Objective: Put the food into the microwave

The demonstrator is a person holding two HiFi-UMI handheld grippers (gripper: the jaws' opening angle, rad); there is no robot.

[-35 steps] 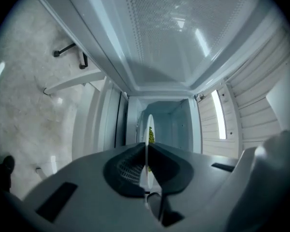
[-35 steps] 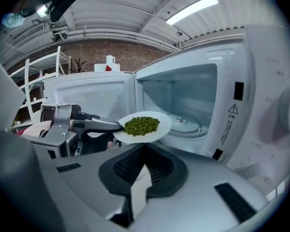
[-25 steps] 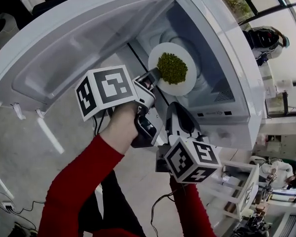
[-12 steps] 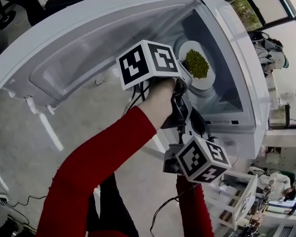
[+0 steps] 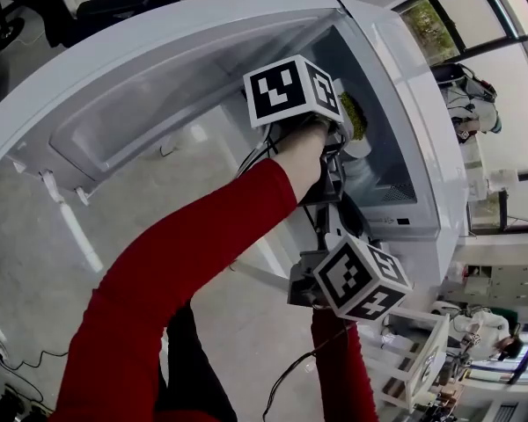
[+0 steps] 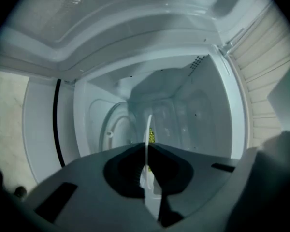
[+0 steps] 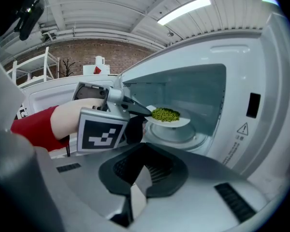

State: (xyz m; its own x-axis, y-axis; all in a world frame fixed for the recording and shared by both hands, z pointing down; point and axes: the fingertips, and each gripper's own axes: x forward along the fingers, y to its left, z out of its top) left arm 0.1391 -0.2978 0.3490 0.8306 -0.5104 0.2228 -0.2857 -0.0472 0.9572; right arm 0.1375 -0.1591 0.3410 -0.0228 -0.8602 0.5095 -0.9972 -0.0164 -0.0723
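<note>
A white plate of green peas point(image 7: 166, 116) hangs level inside the open white microwave point(image 5: 405, 104), just above its glass turntable point(image 7: 179, 135). My left gripper point(image 7: 144, 111) is shut on the plate's near rim, its marker cube point(image 5: 290, 90) at the mouth of the cavity. From the head view only a sliver of plate point(image 5: 355, 120) shows past the cube. The left gripper view sees the plate edge-on point(image 6: 147, 141) between its jaws, peas point(image 6: 151, 135) beyond. My right gripper point(image 7: 133, 192) stays low outside the microwave, shut with nothing in it; its cube point(image 5: 361, 278) is below the left arm.
The microwave door point(image 5: 158, 95) is swung wide open to the left. A control panel with a warning label point(image 7: 241, 129) flanks the cavity on the right. White shelving point(image 5: 427, 359) stands at lower right, a person point(image 5: 462, 95) is beyond the microwave, and cables point(image 5: 9, 359) lie on the floor.
My left gripper has carried the plate from the doorway deeper into the microwave cavity, so the cube now hides most of the plate in the head view. The right gripper has stayed put.
</note>
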